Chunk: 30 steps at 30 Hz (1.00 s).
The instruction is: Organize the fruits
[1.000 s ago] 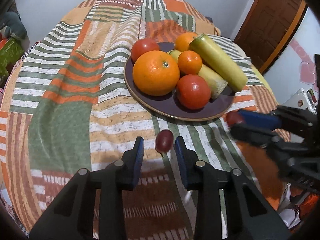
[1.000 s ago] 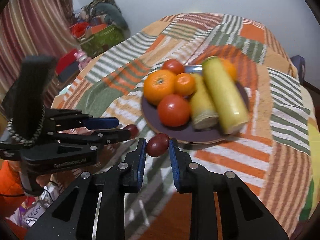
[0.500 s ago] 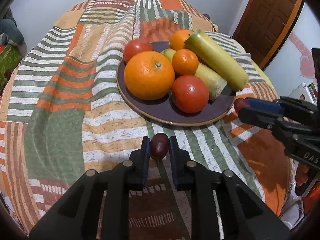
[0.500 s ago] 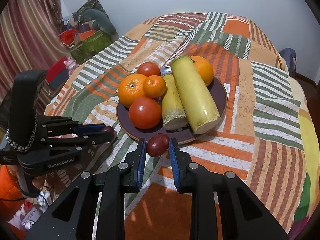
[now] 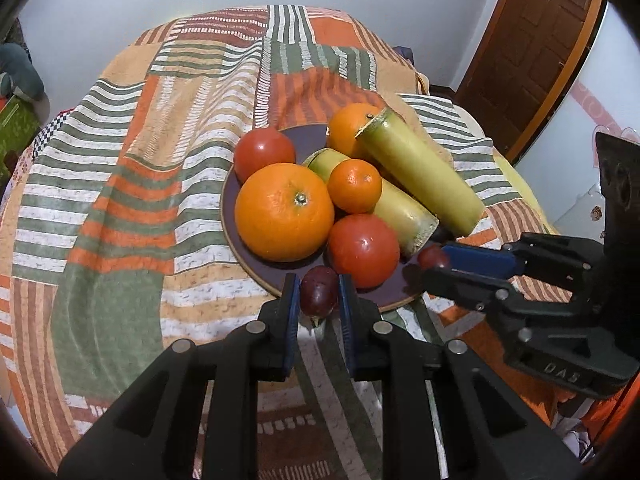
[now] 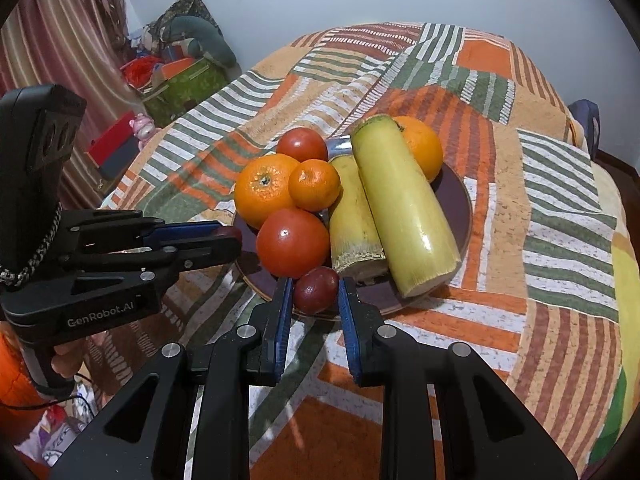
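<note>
A dark purple plate (image 5: 248, 256) (image 6: 456, 196) holds oranges (image 5: 284, 212), tomatoes (image 5: 362, 250) and two yellow-green sugarcane pieces (image 5: 424, 172) (image 6: 402, 204). My left gripper (image 5: 319, 296) is shut on a dark red grape (image 5: 319, 295), held over the plate's near rim. My right gripper (image 6: 314, 292) is shut on another dark red grape (image 6: 315, 290), over the plate's edge beside the front tomato (image 6: 292, 242). Each gripper shows in the other's view, the right one (image 5: 434, 260) and the left one (image 6: 228, 238), each with its grape.
The plate sits on a table covered with a patchwork striped cloth (image 5: 132, 184). A brown door (image 5: 528, 40) stands at the back right. Boxes and soft toys (image 6: 180, 76) lie beside a curtain at the left.
My left gripper closed on the grape that lay on the cloth and carried it forward to the plate's rim. My right gripper moved its grape in over the plate's edge.
</note>
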Motion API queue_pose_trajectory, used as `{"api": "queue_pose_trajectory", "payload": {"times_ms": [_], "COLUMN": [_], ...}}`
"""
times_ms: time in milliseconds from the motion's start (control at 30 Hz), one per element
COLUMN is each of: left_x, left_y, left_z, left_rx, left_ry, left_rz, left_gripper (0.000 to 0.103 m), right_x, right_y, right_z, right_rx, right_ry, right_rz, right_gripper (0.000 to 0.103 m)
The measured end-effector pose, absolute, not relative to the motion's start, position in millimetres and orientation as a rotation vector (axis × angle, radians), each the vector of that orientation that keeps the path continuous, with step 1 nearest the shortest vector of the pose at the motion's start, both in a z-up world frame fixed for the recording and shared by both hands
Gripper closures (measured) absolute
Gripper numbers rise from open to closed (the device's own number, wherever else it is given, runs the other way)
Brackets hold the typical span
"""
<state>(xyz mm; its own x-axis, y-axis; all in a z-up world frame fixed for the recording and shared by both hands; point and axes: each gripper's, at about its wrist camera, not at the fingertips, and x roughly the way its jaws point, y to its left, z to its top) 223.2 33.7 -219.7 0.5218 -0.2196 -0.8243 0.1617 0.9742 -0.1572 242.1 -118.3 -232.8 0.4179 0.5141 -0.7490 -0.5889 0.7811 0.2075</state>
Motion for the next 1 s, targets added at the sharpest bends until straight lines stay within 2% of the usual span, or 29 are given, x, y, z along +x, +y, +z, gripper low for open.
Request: {"api": "queue_pose_trajectory", "payload": {"times_ms": [633, 833, 1000], "left_x": [230, 216, 196], "left_y": [36, 40, 43], "left_z": [-229, -210, -172], "left_rx": [-0.076, -0.077, -0.083], "left_ry": [1.018, 0.976, 0.879], "left_rz": [-0.215, -0.193, -0.160], "left_gripper": [0.084, 0.084, 0.084], "right_x": [246, 240, 227], "right_y": [-116, -123, -137], "right_z": [-240, -226, -194], "right_rx": [-0.100, -0.095, -0.087], "right_ry": [0.937, 0.907, 0.820], "right_rz": [0.694, 0.676, 0.646], "right_gripper": [0.080, 0.080, 0.080]}}
